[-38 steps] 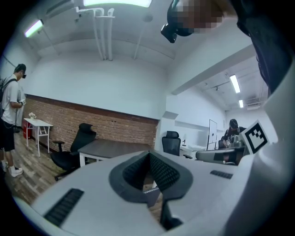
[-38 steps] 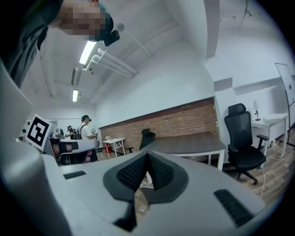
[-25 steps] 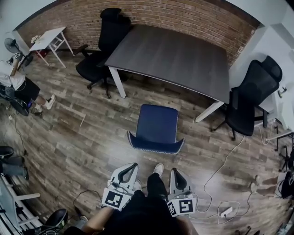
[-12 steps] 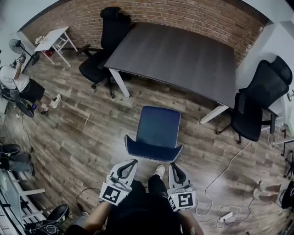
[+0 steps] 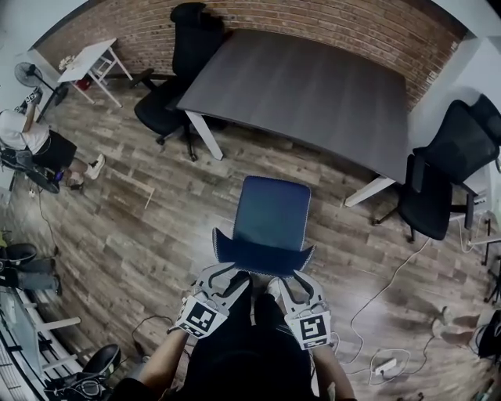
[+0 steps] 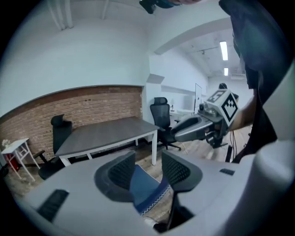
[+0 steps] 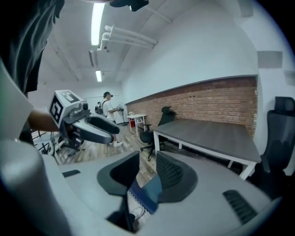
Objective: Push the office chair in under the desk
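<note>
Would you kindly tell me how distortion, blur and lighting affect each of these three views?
Head view: strong fisheye bows the brick wall into an arc, the corners go dark, and a pale sheen lies on the floor beside the blue chair. Left gripper view: black corners, soft foreground, the desk sharper. Right gripper view: the ceiling light is blown out.
</note>
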A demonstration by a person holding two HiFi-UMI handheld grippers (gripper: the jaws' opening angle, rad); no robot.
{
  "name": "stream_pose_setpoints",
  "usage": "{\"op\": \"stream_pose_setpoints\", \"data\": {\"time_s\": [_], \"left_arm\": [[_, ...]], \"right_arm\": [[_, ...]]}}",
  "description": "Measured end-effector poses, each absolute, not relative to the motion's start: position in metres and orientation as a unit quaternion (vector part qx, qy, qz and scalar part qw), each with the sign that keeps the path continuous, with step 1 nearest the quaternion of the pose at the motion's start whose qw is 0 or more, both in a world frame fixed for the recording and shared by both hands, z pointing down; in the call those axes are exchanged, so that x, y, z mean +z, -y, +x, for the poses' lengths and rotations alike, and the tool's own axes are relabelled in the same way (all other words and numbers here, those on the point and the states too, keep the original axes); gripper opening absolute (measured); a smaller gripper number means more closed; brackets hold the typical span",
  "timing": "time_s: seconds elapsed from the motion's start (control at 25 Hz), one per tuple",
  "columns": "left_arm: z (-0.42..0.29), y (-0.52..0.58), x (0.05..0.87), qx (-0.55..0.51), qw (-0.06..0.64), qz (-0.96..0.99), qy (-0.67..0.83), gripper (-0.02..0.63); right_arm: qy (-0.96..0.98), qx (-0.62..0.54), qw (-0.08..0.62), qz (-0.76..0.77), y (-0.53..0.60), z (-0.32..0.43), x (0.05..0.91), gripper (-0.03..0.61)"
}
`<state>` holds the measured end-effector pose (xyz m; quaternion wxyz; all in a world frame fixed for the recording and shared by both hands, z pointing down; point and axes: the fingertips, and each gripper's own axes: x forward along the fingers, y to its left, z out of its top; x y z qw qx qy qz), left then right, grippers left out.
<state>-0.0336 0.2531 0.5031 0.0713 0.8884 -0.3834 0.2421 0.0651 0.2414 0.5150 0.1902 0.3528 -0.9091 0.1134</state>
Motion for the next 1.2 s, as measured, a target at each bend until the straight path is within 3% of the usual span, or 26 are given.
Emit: {"op": "stream_pose_setpoints", "data": {"time_s": [0.36,0.6,1.2], "left_arm": [[-0.039,-0.254,0.607,0.424,0.026,0.882,0.205,0.244],[-0.05,-0.261,0.677,0.493,0.045,0.86,0.125,0.264],[-0.067,-0.281,0.781,0.575,0.047,0.816,0.042,0.272]], "right_arm": [[0.895,0.098,0.395,0.184,-0.261,0.046,0.605,0.193],[0.846,0.091,0.518,0.089,-0.279,0.05,0.682,0.225],[0.765,0.057,0.641,0.042,-0.279,0.061,0.783,0.239]]}}
